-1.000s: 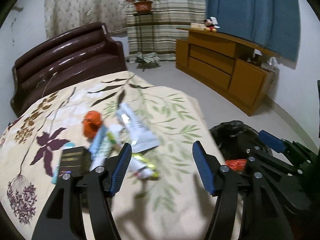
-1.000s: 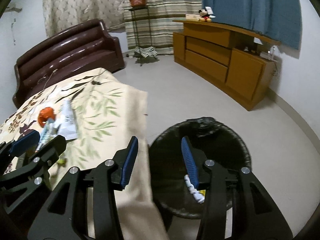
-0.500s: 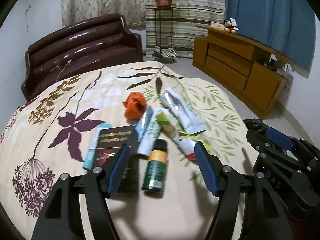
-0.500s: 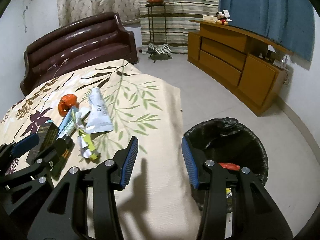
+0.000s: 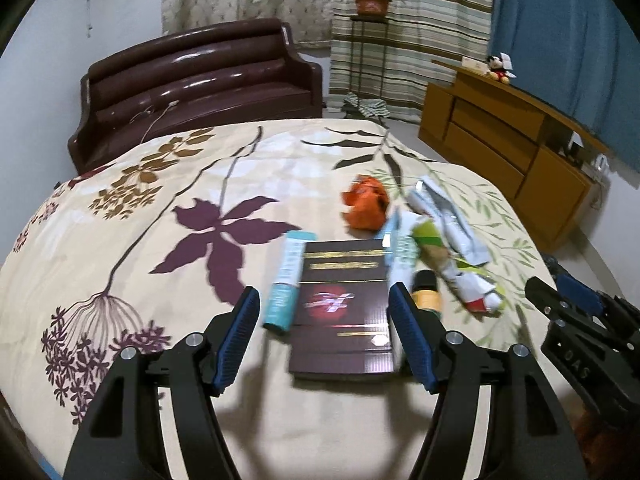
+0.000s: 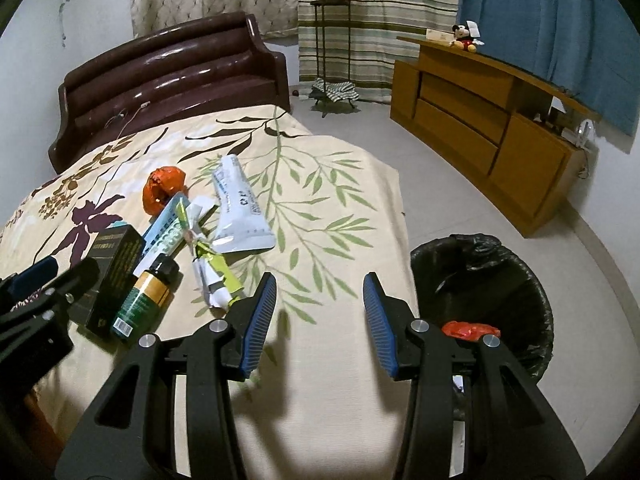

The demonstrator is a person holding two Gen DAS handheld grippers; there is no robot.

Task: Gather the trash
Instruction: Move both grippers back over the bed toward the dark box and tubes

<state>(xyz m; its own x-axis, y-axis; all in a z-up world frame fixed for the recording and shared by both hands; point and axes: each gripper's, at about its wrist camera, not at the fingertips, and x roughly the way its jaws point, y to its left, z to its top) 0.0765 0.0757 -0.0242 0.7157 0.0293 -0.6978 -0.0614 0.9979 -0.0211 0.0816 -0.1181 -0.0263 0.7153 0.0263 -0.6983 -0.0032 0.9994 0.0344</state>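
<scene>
A pile of trash lies on the floral bedspread [image 5: 160,184]: a dark maroon box [image 5: 344,304], a teal tube [image 5: 286,280], an orange crumpled wrapper [image 5: 366,208], a green bottle with a black cap [image 6: 148,294], a white tube [image 6: 236,208] and crumpled wrappers [image 6: 208,268]. My left gripper [image 5: 325,338] is open, its fingers on either side of the maroon box, just above it. My right gripper [image 6: 318,322] is open and empty over the bed's edge, between the pile and a black-lined bin [image 6: 484,300] that holds a red wrapper [image 6: 470,330].
A dark brown headboard [image 5: 200,80] stands at the bed's far end. A wooden dresser [image 6: 492,120] runs along the right wall, with a plant stand [image 6: 330,40] by the striped curtain. Grey floor lies between bed and dresser.
Both grippers have swung left from the bin toward the pile. My left gripper now straddles the maroon box. My right gripper has moved from over the bin to over the bed's edge.
</scene>
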